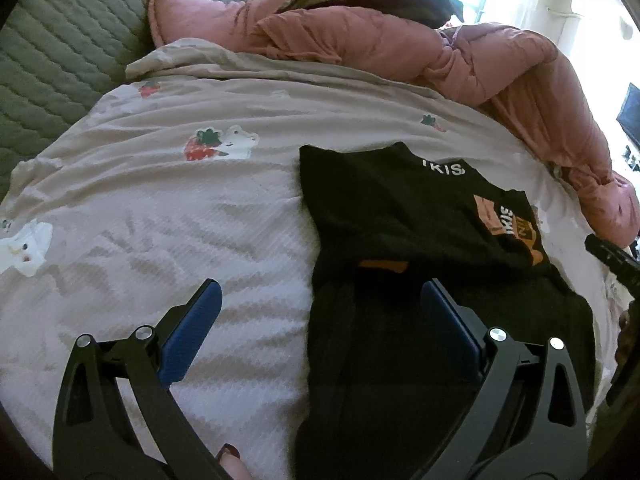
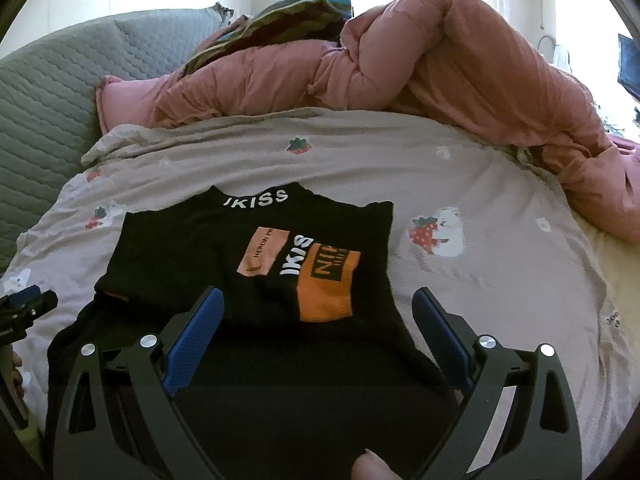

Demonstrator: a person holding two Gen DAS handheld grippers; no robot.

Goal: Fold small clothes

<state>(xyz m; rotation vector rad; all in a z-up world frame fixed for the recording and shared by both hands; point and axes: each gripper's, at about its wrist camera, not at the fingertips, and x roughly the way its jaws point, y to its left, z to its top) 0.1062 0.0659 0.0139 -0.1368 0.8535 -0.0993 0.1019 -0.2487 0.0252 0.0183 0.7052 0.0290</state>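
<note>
A small black garment [image 2: 248, 264] with white "IKISS" lettering and orange and pink patches lies flat on the bed sheet, partly folded over itself. It also shows in the left wrist view [image 1: 384, 216]. My left gripper [image 1: 320, 292] is open and empty, hovering over the garment's left edge, one finger over the sheet and one over the cloth. My right gripper [image 2: 318, 300] is open and empty just above the garment's near part. The left gripper's tip shows at the left edge of the right wrist view [image 2: 28, 304].
The bed sheet [image 1: 160, 208] is pale with strawberry and bear prints. A bunched pink duvet [image 2: 460, 64] lies along the far and right side. A grey quilted headboard [image 1: 60, 40] is at the left. A dark striped cloth [image 2: 280, 16] lies behind the duvet.
</note>
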